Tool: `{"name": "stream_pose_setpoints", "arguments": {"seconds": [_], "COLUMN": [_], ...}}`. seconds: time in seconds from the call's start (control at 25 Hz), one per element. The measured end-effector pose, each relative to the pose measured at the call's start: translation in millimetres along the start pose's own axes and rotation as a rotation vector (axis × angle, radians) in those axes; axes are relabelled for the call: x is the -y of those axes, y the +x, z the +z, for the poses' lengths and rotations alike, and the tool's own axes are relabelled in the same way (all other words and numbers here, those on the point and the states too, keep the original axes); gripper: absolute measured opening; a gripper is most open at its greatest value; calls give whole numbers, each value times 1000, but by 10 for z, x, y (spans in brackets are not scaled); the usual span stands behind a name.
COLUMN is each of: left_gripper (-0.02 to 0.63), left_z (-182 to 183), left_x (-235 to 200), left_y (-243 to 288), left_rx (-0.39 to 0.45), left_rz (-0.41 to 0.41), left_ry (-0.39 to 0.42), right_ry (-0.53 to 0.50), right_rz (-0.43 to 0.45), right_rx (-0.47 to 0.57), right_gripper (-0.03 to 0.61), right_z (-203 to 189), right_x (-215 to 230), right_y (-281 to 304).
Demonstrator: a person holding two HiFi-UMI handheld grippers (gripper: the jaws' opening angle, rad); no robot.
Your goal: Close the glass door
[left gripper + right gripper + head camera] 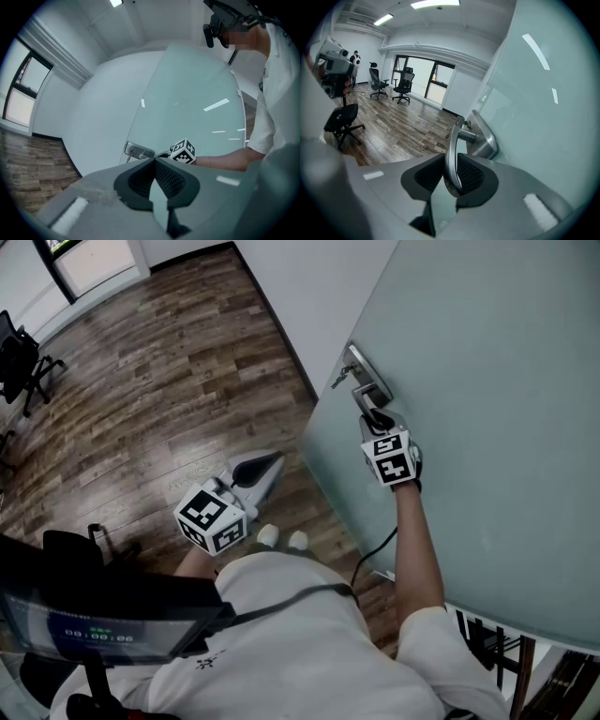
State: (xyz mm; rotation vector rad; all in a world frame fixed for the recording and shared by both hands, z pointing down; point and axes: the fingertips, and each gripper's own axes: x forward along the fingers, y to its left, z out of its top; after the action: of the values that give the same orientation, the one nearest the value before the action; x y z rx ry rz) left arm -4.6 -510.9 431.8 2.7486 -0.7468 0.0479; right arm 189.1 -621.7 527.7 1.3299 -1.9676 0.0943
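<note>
Right gripper (373, 418) is up at the glass door (487, 427), and its jaws are clamped on the metal door handle (361, 382). The right gripper view shows it clearly: the curved lever (450, 140) runs down between the two dark pads (471, 174), with the handle's backing plate (486, 137) fixed to the frosted pane just behind. The marker cube (392, 457) rides on top of the gripper, and the person's bare forearm (417, 540) stretches out to it.

The door itself fills the right side of the head view. Its free edge stands out over the wooden floor (169, 381), close by the white wall (309, 287), and the handle sits right at that edge.

Over to the left gripper (272, 463): it hangs low in front of the person's white shirt (300, 634), well apart from the door. Its jaws are together, tips meeting, nothing between them. From the left gripper view, they point toward the handle plate (138, 151) and the other gripper's cube (183, 152).

Beyond the handle, across the room, two office chairs (405, 84) stand by a window.
</note>
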Motion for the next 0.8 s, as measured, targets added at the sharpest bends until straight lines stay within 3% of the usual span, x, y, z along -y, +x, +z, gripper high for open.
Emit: {"name": "stream_pose_setpoints", "arguments": {"seconds": [0.32,0.52,0.8], "left_gripper": [6,6,6], "left_z": [-37,100,118], "left_x": [-12,-40,662], "left_y": [-91,-120,-857], "left_rx": [5,25,103], "left_rz": [-1,57,188], "left_ry": [-5,-6,19], "right_ry": [-13,-33,-79], "right_rz": [24,39,31], "right_rx": [17,19,52], "right_gripper": [91,91,92], "right_z": [58,231,410], "right_x": [-196,-268,-900], "right_y": [-35,25,-523]}}
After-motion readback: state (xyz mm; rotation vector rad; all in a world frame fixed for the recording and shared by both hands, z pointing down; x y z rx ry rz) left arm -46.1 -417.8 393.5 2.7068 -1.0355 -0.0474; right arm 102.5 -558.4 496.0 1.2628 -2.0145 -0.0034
